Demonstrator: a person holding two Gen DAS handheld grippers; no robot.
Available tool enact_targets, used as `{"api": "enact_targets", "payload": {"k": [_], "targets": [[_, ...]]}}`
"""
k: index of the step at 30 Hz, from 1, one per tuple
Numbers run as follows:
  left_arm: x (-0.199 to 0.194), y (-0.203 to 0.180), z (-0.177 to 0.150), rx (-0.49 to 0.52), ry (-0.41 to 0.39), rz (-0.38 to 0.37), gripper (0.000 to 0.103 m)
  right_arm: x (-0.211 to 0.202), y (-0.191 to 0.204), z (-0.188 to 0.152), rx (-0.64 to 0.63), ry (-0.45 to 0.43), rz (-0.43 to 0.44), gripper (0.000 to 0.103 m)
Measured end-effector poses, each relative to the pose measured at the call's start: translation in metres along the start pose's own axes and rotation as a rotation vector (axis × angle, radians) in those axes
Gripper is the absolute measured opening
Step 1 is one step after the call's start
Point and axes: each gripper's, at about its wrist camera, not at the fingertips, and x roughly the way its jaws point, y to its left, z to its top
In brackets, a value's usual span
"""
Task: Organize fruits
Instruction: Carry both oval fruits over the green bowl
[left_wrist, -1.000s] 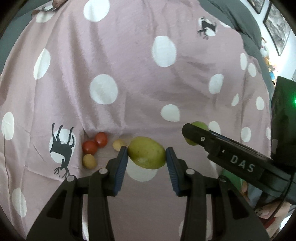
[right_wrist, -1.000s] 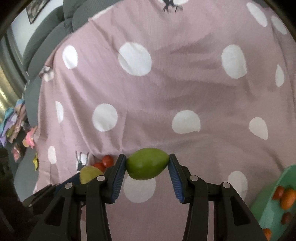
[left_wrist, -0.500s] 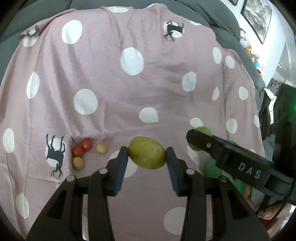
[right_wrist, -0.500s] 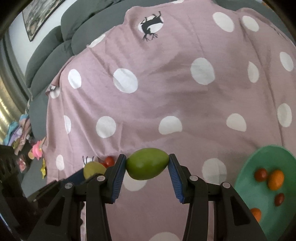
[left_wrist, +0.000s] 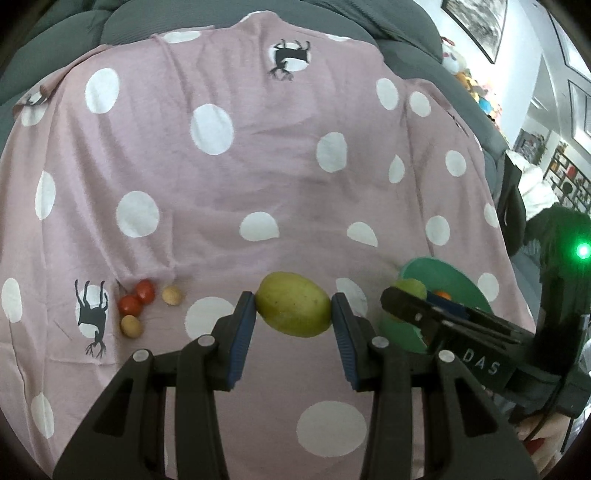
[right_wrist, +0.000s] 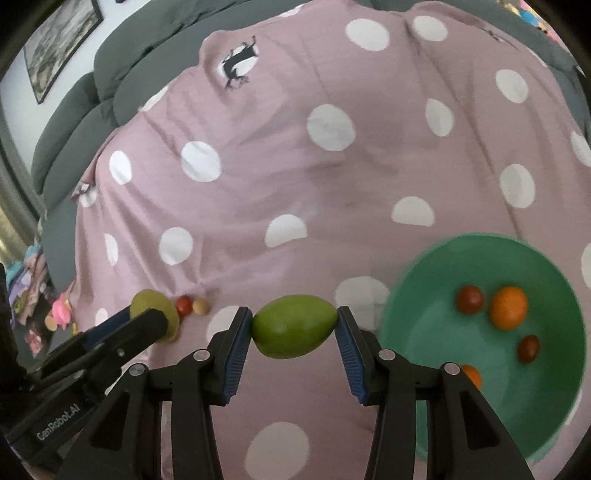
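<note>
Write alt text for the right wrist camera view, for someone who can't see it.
The right gripper clamps a green mango above a pink polka-dot cloth. At right, a green bowl holds small red and orange fruits; at left, the left gripper holds a yellow-green mango near a cherry tomato.

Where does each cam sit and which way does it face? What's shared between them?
Left wrist: on the left tool, looking forward and down over the spotted cloth; it grips a yellow-green fruit; the right tool crosses in at the right, with part of a hand.
Right wrist: on the right tool, same tilt; it grips a green fruit beside the green bowl; the left tool enters at the left.
Shared: cloth, bowl, both fruits, the small fruits left on the cloth.
</note>
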Motion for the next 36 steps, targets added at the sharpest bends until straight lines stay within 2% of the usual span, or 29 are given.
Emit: {"api": "enact_targets", "payload": {"k": [8, 19, 27, 36], "targets": [[0.002, -0.036, -0.005, 0.071, 0.001, -0.026, 0.042, -0.023, -0.021, 0.005, 0.019, -0.059, -0.058, 0.048], [0.036, -0.095, -0.005, 0.135, 0.041, -0.091, 0.042, -0.055, -0.069, 0.010, 0.084, -0.129, -0.188, 0.048], [0.059, -0.129, -0.008, 0.177, 0.084, -0.125, 0.042, -0.063, -0.101, 0.009, 0.149, -0.133, -0.251, 0.048], [0.076, -0.147, -0.013, 0.198, 0.120, -0.120, 0.042, -0.054, -0.123, 0.005, 0.182, -0.083, -0.324, 0.048]]}}
